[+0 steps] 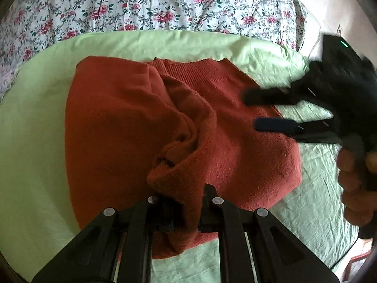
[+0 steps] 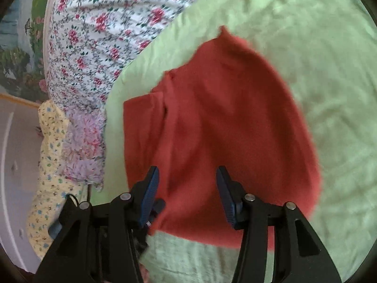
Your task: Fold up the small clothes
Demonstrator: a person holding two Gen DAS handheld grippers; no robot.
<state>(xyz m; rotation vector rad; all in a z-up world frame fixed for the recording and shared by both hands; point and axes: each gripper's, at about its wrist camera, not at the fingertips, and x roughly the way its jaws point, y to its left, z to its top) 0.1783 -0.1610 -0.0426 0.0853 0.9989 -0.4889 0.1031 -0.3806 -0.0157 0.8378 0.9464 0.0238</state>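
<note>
Rust-red sweater (image 1: 113, 127), frame centre, on green bedsheet (image 1: 35, 141): left tool (image 1: 183, 210) pinching its cuff; right tool (image 2: 188, 188) wide apart (empty).

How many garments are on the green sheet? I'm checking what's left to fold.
1: a rust-red sweater on the green sheet, its fabric pinched in the left tongs. The open right tongs hover above it. Others may lie outside view.

1. Soft, even daylight, moderately bright, with no glare.
2. Fisheye bending and dark vignette at every corner.
3. The left wrist view is sharp, except the right gripper (image 1: 271, 110), which is motion-blurred.
4. The right wrist view is smeared throughout.
</note>
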